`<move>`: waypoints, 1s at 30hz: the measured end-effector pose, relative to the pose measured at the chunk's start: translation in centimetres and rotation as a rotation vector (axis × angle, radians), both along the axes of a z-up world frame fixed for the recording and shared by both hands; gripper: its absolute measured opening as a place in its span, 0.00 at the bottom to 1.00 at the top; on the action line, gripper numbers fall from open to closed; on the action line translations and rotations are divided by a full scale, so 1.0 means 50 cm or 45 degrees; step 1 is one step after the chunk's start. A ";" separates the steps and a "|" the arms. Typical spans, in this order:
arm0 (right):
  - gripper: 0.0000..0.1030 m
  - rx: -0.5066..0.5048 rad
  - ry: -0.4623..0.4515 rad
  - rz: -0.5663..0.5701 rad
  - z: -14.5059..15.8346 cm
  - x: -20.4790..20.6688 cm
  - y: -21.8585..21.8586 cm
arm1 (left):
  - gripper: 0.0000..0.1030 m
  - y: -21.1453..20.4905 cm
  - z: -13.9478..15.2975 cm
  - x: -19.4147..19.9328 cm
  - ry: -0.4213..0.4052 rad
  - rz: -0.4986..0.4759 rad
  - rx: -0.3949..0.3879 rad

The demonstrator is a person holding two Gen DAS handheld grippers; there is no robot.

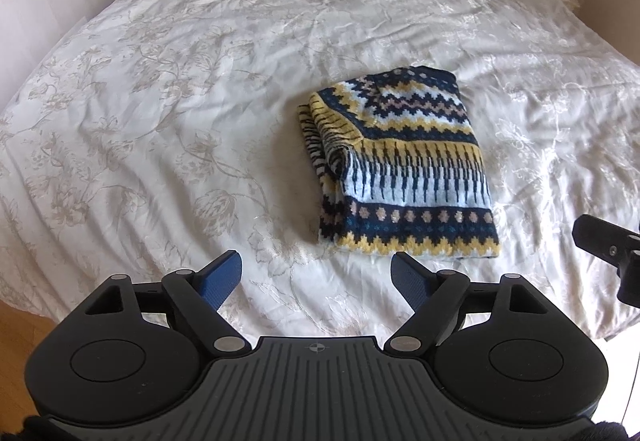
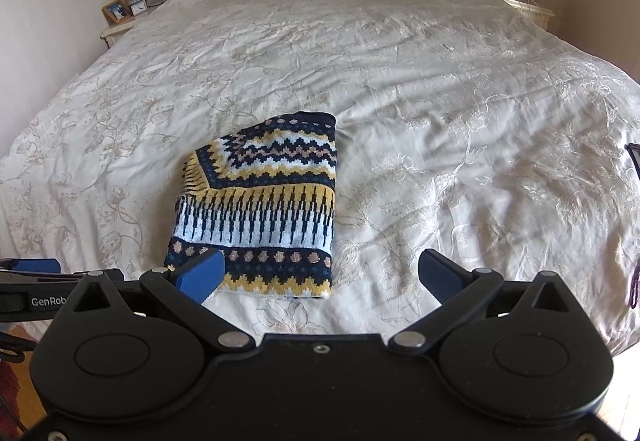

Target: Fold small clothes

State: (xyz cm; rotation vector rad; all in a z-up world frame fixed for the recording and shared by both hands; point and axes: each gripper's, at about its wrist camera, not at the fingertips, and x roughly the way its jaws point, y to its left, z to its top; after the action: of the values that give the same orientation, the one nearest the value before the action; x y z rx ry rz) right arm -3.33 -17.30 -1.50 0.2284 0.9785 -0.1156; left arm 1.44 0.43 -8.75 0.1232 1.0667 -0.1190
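Two tools hung over the near edge of the bed (image 2: 400, 53), both spread wide and holding nothing. One sweater (image 2: 260, 201), knitted in navy, yellow and pale blue bands, lay folded into a compact block near that edge, roughly midway along it, its long axis running away toward the headboard. From the left tool (image 1: 316, 273) it lay ahead and to the right; from the right tool (image 2: 320, 273) ahead and slightly left, so it sat between them, neither touching it. The right tool looked the nearer, its left finger (image 2: 202, 277) overlapping the sweater's near hem in view. The fold seemed largely done. The only readable writing was "GenRob", cut off, on the left tool's side in the right view.
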 end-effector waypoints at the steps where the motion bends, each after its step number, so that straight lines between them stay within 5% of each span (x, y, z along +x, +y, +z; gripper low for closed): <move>1: 0.99 -0.005 0.003 0.001 0.000 0.001 0.000 | 0.79 -0.001 -0.001 0.000 0.003 -0.004 0.001; 30: 0.99 0.015 0.042 0.034 -0.018 0.022 0.017 | 0.79 -0.016 -0.024 0.007 0.060 -0.063 0.044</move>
State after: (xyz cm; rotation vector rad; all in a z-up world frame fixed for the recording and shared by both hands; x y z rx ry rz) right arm -2.21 -16.43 -2.39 0.2250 1.0150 -0.0895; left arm 1.80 -0.37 -9.96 0.1789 1.1134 -0.1484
